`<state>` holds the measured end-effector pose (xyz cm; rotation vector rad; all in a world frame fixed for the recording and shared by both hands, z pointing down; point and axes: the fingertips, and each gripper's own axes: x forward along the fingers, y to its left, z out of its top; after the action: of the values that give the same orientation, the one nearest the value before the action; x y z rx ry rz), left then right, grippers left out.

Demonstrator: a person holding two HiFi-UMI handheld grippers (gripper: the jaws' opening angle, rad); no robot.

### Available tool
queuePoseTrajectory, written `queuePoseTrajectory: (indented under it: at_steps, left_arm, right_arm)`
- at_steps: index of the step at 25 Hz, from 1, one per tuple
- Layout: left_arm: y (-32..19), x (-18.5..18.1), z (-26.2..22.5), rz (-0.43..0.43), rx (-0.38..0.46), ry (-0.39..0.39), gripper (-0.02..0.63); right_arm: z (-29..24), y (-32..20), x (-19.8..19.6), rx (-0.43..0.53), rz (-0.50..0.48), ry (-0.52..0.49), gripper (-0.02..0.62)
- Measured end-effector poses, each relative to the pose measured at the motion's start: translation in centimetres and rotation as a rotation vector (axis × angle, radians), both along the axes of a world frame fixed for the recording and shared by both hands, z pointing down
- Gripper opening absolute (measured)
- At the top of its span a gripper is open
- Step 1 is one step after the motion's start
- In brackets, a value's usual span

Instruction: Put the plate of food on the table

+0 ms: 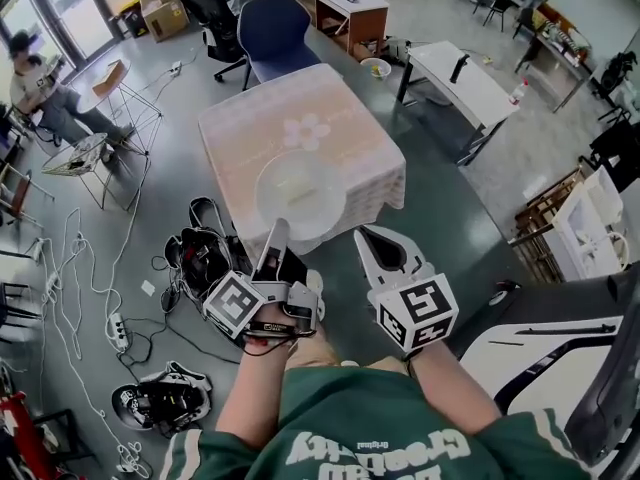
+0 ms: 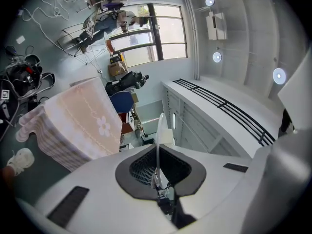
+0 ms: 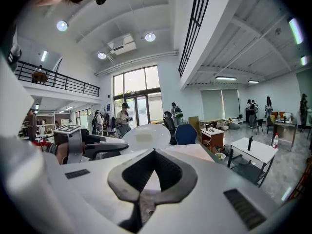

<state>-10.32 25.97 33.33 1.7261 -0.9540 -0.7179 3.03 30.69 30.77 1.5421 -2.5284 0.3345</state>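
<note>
A translucent white plate point(image 1: 300, 196) with a pale piece of food on it hangs over the near edge of the table point(image 1: 340, 148), which wears a pink cloth with a flower print. My left gripper point(image 1: 275, 233) is shut on the plate's near rim. In the left gripper view the plate point(image 2: 160, 130) stands edge-on between the jaws of my left gripper point(image 2: 158, 165). My right gripper point(image 1: 368, 236) is beside the plate on the right, shut with nothing held. From the right gripper view the plate point(image 3: 146, 136) shows ahead to the left of my right gripper point(image 3: 153, 172).
A blue chair point(image 1: 272, 30) and a black office chair point(image 1: 210, 8) stand behind the table. Bags, shoes and cables point(image 1: 200, 258) lie on the floor at the near left. A white table point(image 1: 460, 78) stands at the right, a person sits at the far left.
</note>
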Motion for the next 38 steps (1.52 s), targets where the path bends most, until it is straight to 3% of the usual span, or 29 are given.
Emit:
queuePoseTrajectory:
  at_steps: [20,27,38]
  left_arm:
    - [-26.4,-1.5,1.2,0.073,-0.049,0.016,0.018]
    - [-31.7,-2.1,2.4,0.086,-0.079,0.022,0.018]
    - [-36.5,-1.2,2.8,0.096,-0.094,0.036,0.018]
  right_arm:
    - [2.1,-25.6,-2.4,-0.087,0.068,0.008,0.015]
    - [3.0,-31.3,-2.8,-0.105,0.085,0.013,0.014]
    - [3.2,-36.1,-2.3,-0.108,0.094,0.024,0.015]
